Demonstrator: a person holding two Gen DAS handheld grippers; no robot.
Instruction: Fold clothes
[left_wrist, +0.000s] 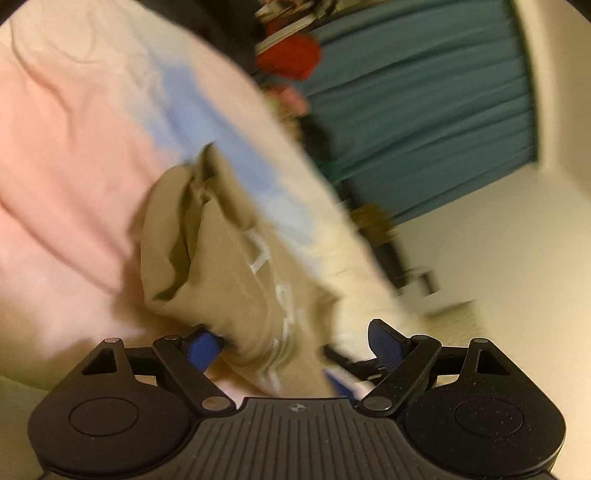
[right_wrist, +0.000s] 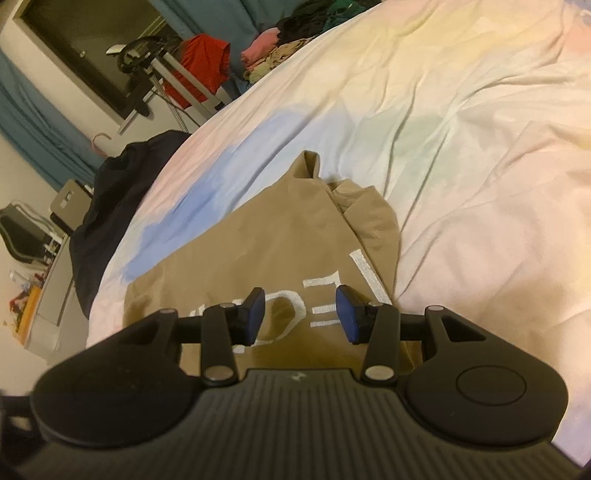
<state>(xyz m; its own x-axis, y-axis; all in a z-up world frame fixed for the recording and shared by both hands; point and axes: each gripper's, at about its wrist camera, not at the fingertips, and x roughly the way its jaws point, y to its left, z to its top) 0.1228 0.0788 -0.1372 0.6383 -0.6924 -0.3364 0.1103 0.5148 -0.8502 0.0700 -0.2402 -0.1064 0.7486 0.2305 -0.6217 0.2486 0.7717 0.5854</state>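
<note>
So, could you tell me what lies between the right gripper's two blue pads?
In the right wrist view, only the tan garment and its white lettering show in the gap of the right gripper; the pads stand apart, not pressing it.

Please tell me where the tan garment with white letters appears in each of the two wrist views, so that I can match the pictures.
Left wrist view: the tan garment is blurred, in the lower centre, running down between the open fingers of the left gripper.
Right wrist view: the tan garment lies in the centre, reaching down behind the right gripper.
Shared landmark: the blue patch on the bedsheet, beside the garment.
</note>
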